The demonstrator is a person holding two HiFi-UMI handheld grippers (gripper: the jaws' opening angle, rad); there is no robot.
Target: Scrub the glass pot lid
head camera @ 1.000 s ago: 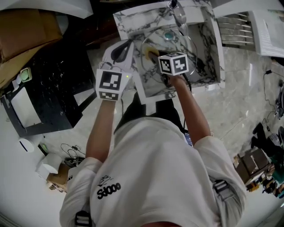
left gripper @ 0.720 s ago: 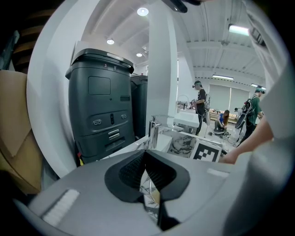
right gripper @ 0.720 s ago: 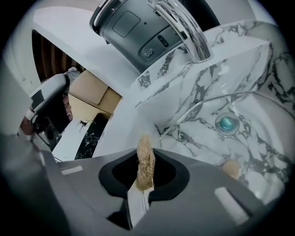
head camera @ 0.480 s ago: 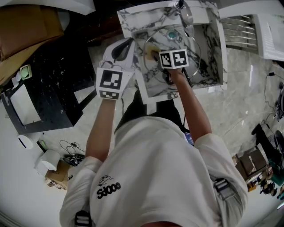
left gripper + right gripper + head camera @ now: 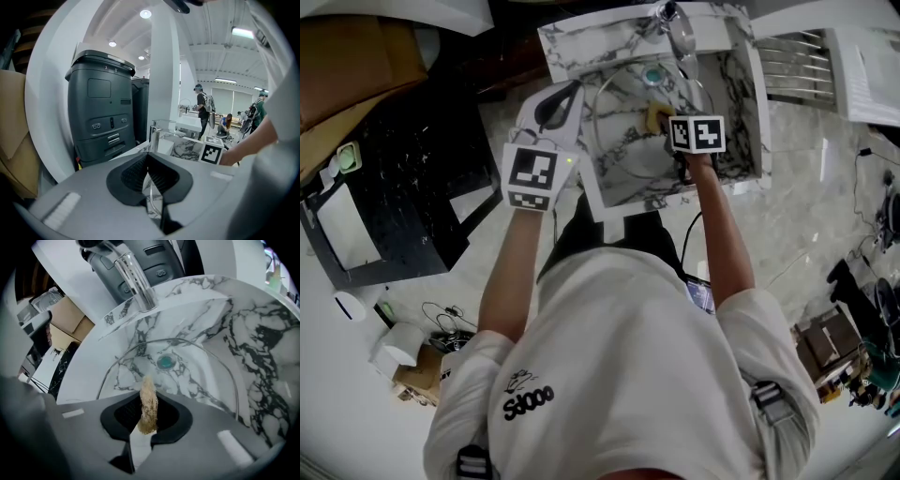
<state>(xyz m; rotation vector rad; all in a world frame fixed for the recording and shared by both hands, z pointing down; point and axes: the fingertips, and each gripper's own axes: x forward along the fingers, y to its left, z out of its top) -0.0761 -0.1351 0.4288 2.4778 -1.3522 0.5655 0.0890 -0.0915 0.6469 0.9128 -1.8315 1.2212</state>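
The glass pot lid (image 5: 623, 127) stands tilted in the marble sink (image 5: 742, 103), and its metal rim arcs over the green drain (image 5: 165, 363). My left gripper (image 5: 573, 95) is at the sink's left edge, shut on the lid's rim, which shows as a thin metal line between the jaws in the left gripper view (image 5: 149, 180). My right gripper (image 5: 662, 119) is shut on a yellowish fibrous scrubber (image 5: 148, 404), held against the middle of the lid (image 5: 192, 380). The scrubber (image 5: 655, 116) pokes out just ahead of the marker cube.
A chrome faucet (image 5: 135, 281) rises at the sink's far rim (image 5: 673, 21). Grey bins (image 5: 101, 108) stand past the sink on the left. A black stand (image 5: 403, 187) and a cardboard box (image 5: 356, 56) lie left, a metal rack (image 5: 797, 61) right. People stand far off.
My right gripper has swept the scrubber from the lid's left part to the right across the glass. The left gripper has kept its hold in the same place.
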